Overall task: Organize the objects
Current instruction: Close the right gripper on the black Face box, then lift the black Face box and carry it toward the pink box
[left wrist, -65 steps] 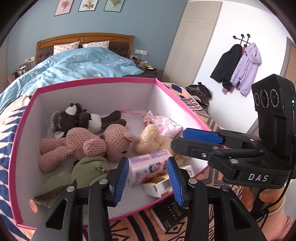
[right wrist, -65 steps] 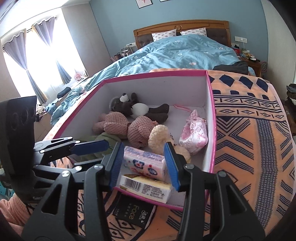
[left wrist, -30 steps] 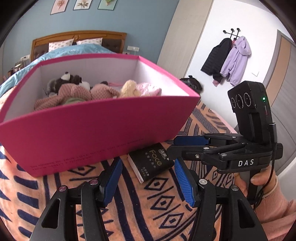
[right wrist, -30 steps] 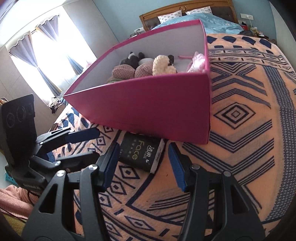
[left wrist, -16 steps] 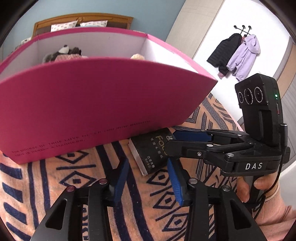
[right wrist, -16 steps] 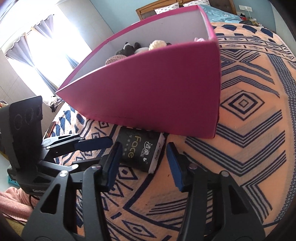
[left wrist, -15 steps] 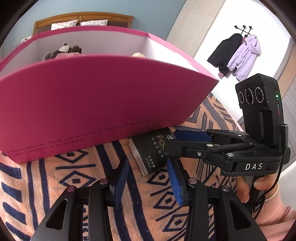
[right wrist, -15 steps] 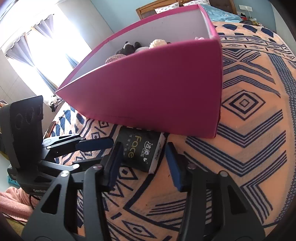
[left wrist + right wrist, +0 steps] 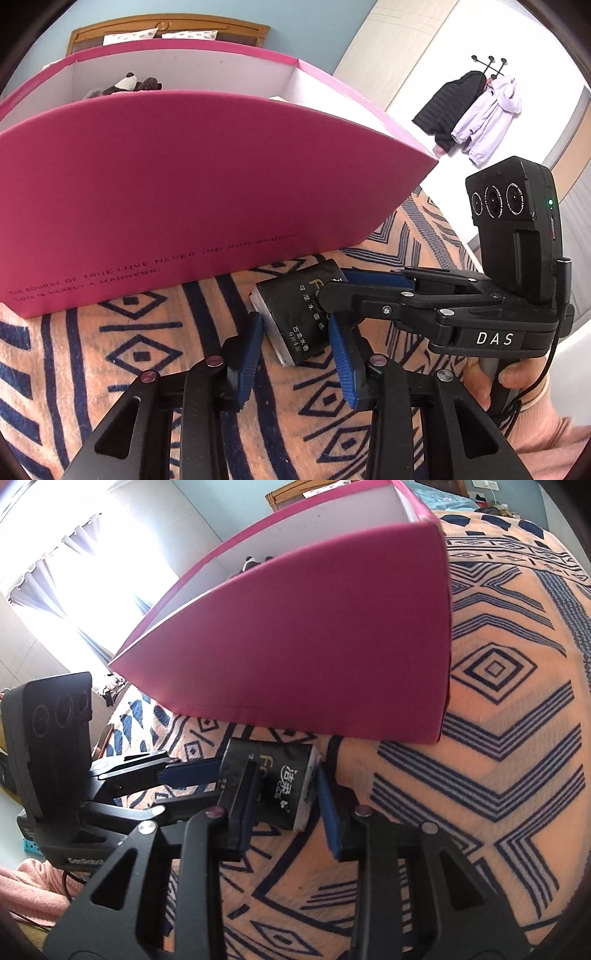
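**Both grippers closing on the black tissue pack in front of the pink box**

Left gripper (image 9: 295, 354) and right gripper (image 9: 286, 805) now sit low on the patterned blanket (image 9: 140, 354), each straddling the same black tissue pack (image 9: 299, 317). A second ago both hung higher with their jaws wide and the pack lying free beyond their tips; since then they have come down and narrowed sharply. Both pairs of jaws are closing at this moment with the pack between them. In the left wrist view a sliver of gap shows beside each blue pad, so that clamp is not yet made. In the right wrist view one pad overlaps the pack's face, while a small gap remains at the other.

The pack lies flat on the blanket, just in front of the pink box (image 9: 184, 177), touching or nearly touching its near wall. A plush toy (image 9: 125, 83) peeks over the box's rim.

For the tidying, this looks like the start of a two-handed pickup, with the pack likely bound for the box.
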A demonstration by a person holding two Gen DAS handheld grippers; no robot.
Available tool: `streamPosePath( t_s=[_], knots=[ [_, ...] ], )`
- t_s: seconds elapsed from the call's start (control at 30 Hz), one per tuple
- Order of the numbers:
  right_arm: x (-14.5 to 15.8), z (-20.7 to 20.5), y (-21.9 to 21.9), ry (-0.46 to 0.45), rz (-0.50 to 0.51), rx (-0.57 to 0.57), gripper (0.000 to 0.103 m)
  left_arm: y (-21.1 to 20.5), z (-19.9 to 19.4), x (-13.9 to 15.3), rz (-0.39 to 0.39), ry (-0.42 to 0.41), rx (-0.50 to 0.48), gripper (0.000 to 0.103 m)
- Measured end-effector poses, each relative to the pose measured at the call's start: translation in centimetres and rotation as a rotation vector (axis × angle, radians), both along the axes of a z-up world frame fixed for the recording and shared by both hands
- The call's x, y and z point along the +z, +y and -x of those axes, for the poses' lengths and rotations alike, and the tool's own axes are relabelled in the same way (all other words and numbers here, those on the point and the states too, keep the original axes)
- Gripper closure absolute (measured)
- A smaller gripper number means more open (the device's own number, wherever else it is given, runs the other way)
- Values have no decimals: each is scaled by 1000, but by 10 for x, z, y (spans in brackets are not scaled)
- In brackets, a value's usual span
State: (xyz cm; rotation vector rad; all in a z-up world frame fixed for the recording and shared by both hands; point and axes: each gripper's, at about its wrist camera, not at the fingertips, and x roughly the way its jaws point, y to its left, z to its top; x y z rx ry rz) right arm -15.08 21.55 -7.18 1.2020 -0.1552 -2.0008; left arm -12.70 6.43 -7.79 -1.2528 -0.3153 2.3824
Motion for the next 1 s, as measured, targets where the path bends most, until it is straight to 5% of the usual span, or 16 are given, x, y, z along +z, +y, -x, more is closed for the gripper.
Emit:
streamPosePath(
  t_s=[1.0],
  knots=[
    [35,-48,21,80,66,-15,68,0,-32,41,-29,108,-32,76]
  ],
)
